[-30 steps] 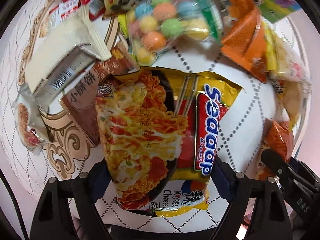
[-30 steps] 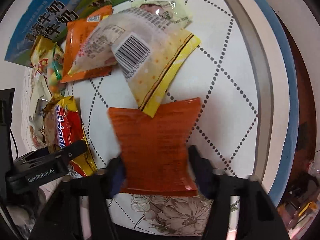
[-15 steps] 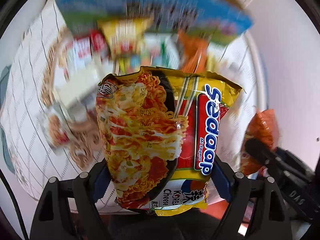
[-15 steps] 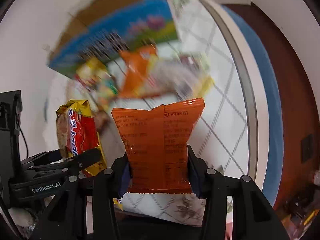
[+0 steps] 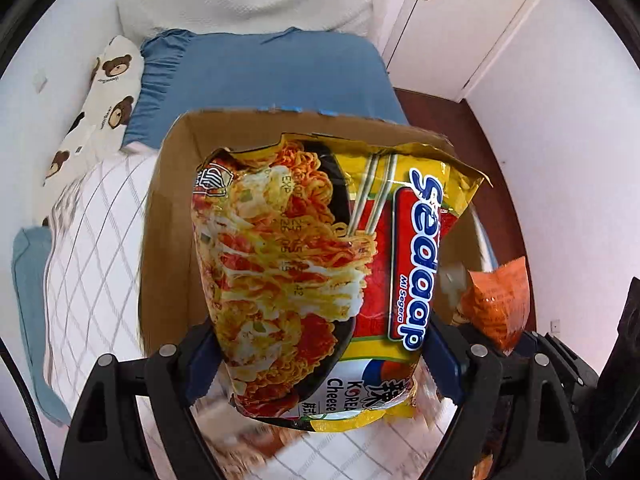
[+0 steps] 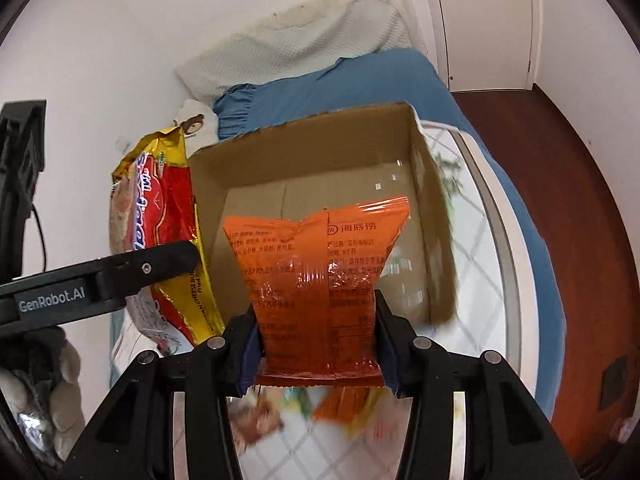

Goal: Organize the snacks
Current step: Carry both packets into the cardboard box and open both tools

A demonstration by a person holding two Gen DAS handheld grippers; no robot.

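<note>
L gripper (image 5: 320,364) is clamped on the lower part of a yellow-red Sedaap noodle pack (image 5: 320,272), held upright, its top w/ the crimped edge in front of the open cardboard box (image 5: 168,248). R gripper (image 6: 318,354) pinches an orange snack packet (image 6: 316,272) by its lower end, also upright (back side w/ printed text facing the camera), in front of the box's opening. From the right wrist view the noodle pack sits just left of the box wall. Blurred snacks lie below on the quilted white cloth (image 5: 92,248). Beyond: blue bedsheet (image 5: 260,76), bear-print pillow (image 5: 104,100), white door (image 5: 448,20).
</note>
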